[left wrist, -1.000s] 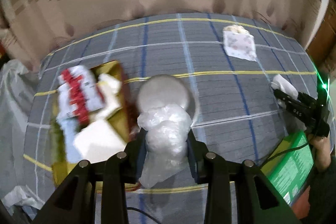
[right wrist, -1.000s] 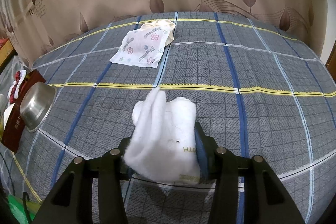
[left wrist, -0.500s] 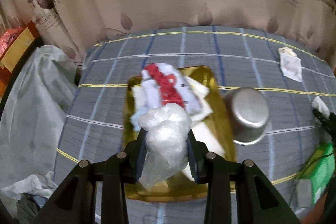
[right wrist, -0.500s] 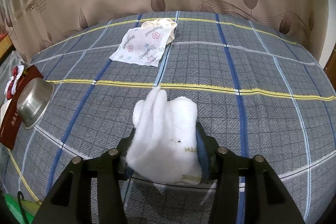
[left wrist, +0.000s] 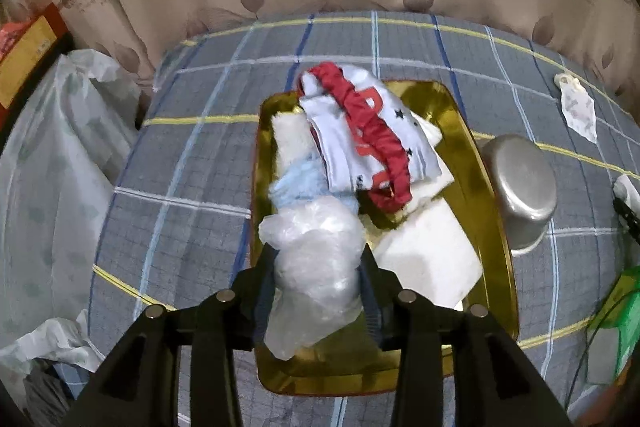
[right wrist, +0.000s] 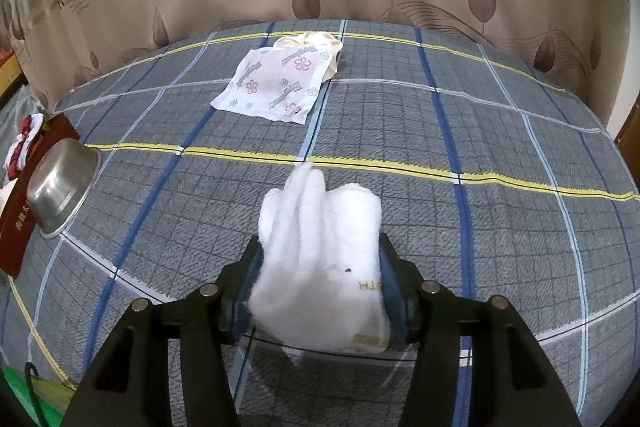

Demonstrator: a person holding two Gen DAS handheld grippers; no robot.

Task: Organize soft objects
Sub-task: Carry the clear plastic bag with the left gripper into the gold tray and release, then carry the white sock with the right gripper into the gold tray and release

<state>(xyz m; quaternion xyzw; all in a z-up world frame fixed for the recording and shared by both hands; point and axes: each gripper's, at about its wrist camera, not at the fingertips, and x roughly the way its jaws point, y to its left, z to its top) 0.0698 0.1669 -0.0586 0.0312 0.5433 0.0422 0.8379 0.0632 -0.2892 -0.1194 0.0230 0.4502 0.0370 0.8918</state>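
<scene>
Crumpled clear plastic bag (left wrist: 316, 267) is kept between the opening jaws of the left gripper (left wrist: 318, 291), above the golden rectangular tray (left wrist: 496, 267) on the bed. White fluffy folded towel (right wrist: 320, 267) is pinched by the right gripper (right wrist: 318, 291), whose jaws are also opening, over the grey checked bedsheet (right wrist: 480, 155).

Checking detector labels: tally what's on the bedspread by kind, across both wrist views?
Gold tray: 1
Steel bowl: 1
Clear plastic bag: 1
White towel: 1
Floral tissue pack: 1
Cream cloth: 1
Red-trimmed garment: 1
Total: 7
</scene>
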